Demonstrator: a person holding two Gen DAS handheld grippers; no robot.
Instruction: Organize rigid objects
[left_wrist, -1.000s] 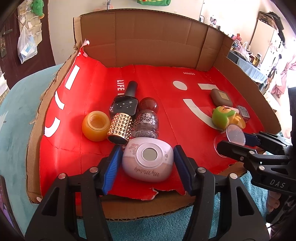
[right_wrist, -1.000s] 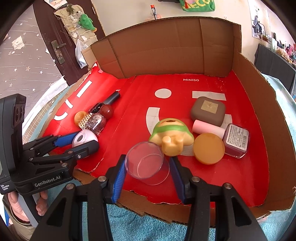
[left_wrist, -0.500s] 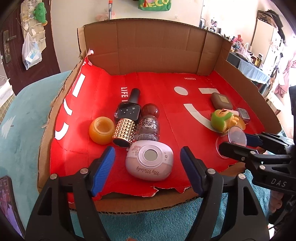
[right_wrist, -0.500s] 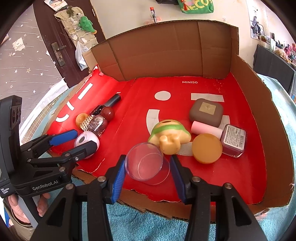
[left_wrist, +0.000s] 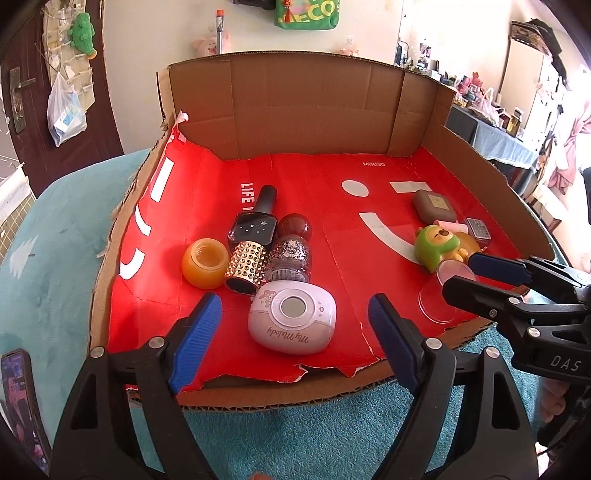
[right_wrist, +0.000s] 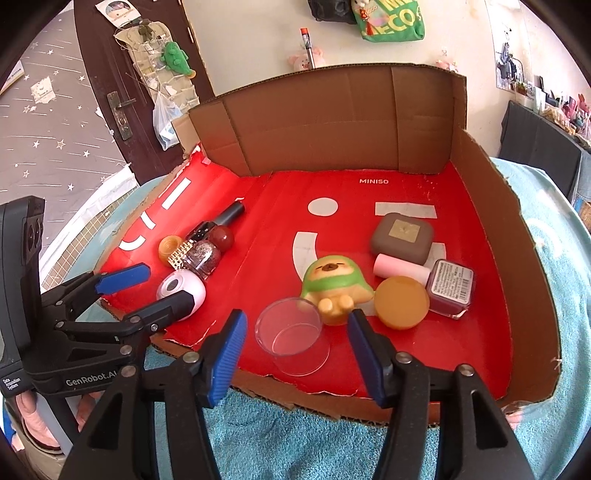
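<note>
A pale pink "My Melody" device (left_wrist: 291, 321) lies on the red floor of the cardboard box (left_wrist: 314, 110), near its torn front edge. My left gripper (left_wrist: 294, 300) straddles it. The jaws are opening and both blue pads stand clear of its sides. A clear plastic cup (right_wrist: 291, 336) lies tilted on the red lining at the front, beside a green-hooded toy (right_wrist: 334, 286). My right gripper (right_wrist: 297, 317) frames the cup. These jaws are opening too, with a gap on each side. Across views I also see the right gripper (left_wrist: 461, 273) and left gripper (right_wrist: 164, 286).
Behind the pink device are an orange jar (left_wrist: 205, 266), a gold studded tube (left_wrist: 245, 271), a glitter bottle (left_wrist: 290, 258) and a black bottle (left_wrist: 255, 221). On the right are a brown case (right_wrist: 400, 236), pink roll (right_wrist: 400, 269), orange disc (right_wrist: 402, 308) and dark red box (right_wrist: 448, 288). A teal towel (left_wrist: 314, 435) lies under the box.
The left jaws spread away from the pink device, which stays on the red floor. The right jaws widened off the clear cup, which rests in place.
</note>
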